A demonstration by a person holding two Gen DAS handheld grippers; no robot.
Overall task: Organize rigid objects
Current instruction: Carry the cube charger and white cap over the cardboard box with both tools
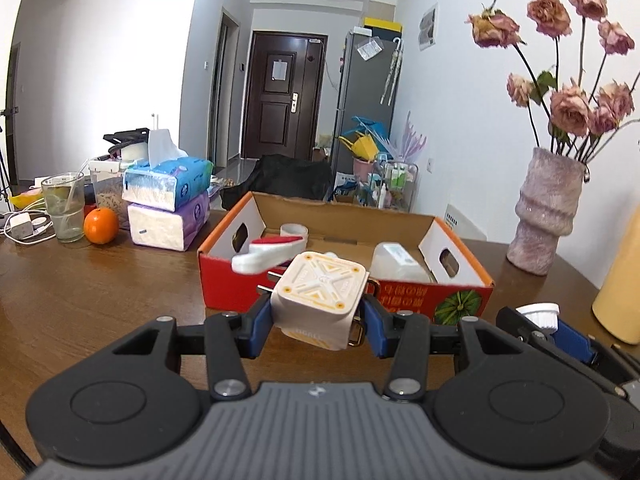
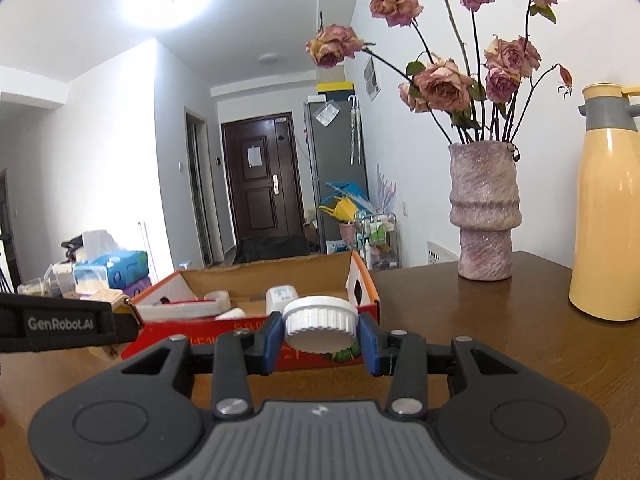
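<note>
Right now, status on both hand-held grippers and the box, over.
Left hand-held gripper shut on cream cube adapter. Right hand-held gripper shut on white ribbed cap. Both short of cardboard box. Nothing in between.

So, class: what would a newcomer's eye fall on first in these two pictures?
Each gripper holds something in front of the red cardboard box at the table's middle: the left gripper a cream cube plug adapter, the right gripper a ribbed white cap. Right of the box, dried pink roses rise from a rough pinkish vase.
</note>
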